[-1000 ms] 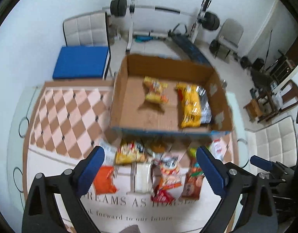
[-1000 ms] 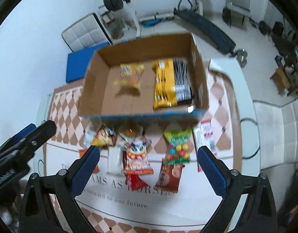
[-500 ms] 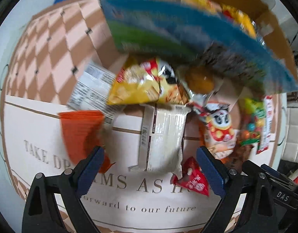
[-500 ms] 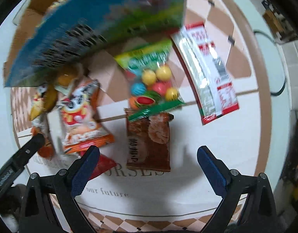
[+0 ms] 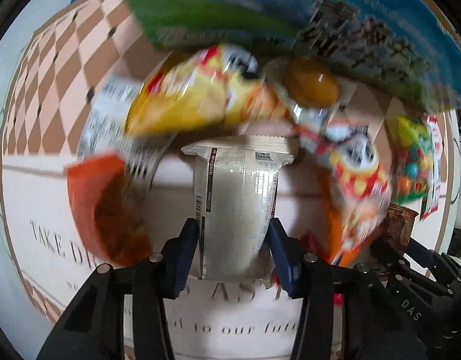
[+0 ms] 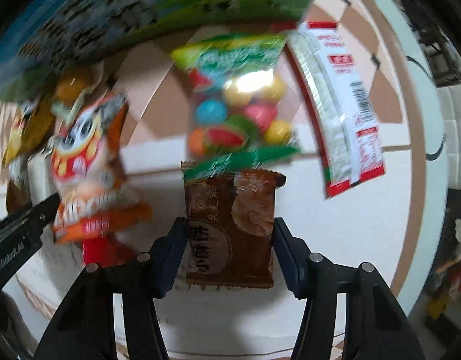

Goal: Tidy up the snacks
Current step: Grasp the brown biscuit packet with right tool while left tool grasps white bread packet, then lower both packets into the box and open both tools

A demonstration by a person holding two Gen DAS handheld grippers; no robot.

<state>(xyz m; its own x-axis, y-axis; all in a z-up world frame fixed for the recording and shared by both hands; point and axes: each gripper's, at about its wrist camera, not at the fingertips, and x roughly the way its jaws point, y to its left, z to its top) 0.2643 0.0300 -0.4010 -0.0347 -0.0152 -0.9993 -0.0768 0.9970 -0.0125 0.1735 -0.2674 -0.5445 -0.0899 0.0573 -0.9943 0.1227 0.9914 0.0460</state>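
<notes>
**Both grippers down on a snack pack at the same time**

Both grippers point down at the table w/ a pack sitting between the blue pads, so it looks like a double pick.

Left gripper: jaws closing on the white packet, pads right at its two long edges near the bottom end. It lies lengthwise away from the camera, which prob explains the side-on grab, narrow way fits the jaws.

Right gripper: jaws also closing, brown packet between them. Pads look like they're touching its sides, but can't swear it's fully clamped yet.

Rest of the snacks are spread out just this side of the cardboard box, whose printed wall fills the far part of both views. Yellow chip bag sits far-left of the white one, orange pouch to the left, cartoon-face bag between the two grippers, candy bag overlapping the brown pack's far end, red-white strip pack far right.

My guess: loose stuff got lined up by the box so it's a short hop in. That candy bag overlap could drag along when the brown one lifts imo
</notes>
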